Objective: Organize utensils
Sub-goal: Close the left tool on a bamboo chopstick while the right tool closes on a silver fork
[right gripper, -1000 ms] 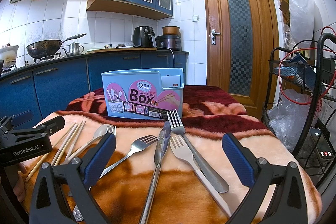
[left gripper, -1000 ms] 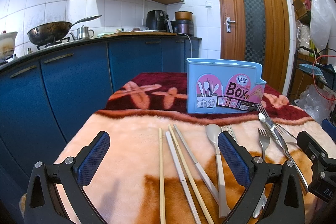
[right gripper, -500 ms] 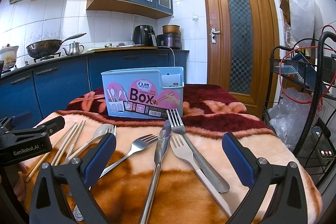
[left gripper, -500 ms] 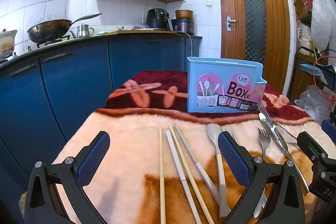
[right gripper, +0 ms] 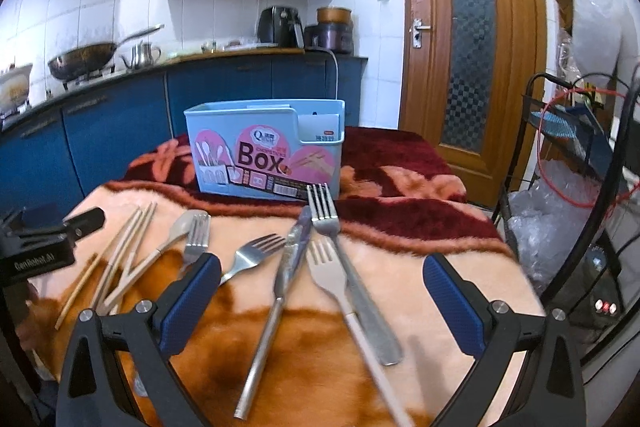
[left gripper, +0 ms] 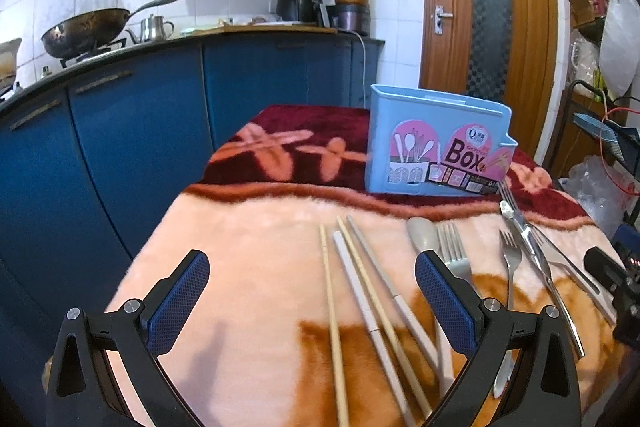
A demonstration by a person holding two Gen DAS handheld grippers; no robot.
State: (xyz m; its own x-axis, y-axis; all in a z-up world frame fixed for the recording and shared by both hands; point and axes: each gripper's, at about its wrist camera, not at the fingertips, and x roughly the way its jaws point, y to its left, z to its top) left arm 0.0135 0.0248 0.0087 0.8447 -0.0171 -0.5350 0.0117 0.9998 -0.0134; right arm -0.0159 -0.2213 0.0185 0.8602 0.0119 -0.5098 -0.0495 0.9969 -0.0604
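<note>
A light blue utensil box (left gripper: 438, 147) with a pink "Box" label stands at the back of the blanket-covered table (left gripper: 248, 267); it also shows in the right wrist view (right gripper: 266, 151). Several chopsticks (left gripper: 360, 291) lie between my left gripper's (left gripper: 312, 291) open fingers, with a beige spoon (left gripper: 422, 233) and a fork (left gripper: 452, 247) by the right finger. My right gripper (right gripper: 322, 291) is open and empty above a knife (right gripper: 288, 259), a beige-handled fork (right gripper: 332, 275) and a steel fork (right gripper: 326, 211). Another fork (right gripper: 250, 255) and the chopsticks (right gripper: 128, 243) lie to its left.
Blue kitchen cabinets (left gripper: 120, 147) with a wok (left gripper: 84, 31) and kettle on the counter run along the left. A wooden door (right gripper: 472, 27) is behind the table. A black wire rack (right gripper: 580, 147) with plastic bags stands close to the table's right edge.
Both grippers have tilted down and moved a little nearer to the utensils. The utensils and the box have not moved. Both grippers stay open.
</note>
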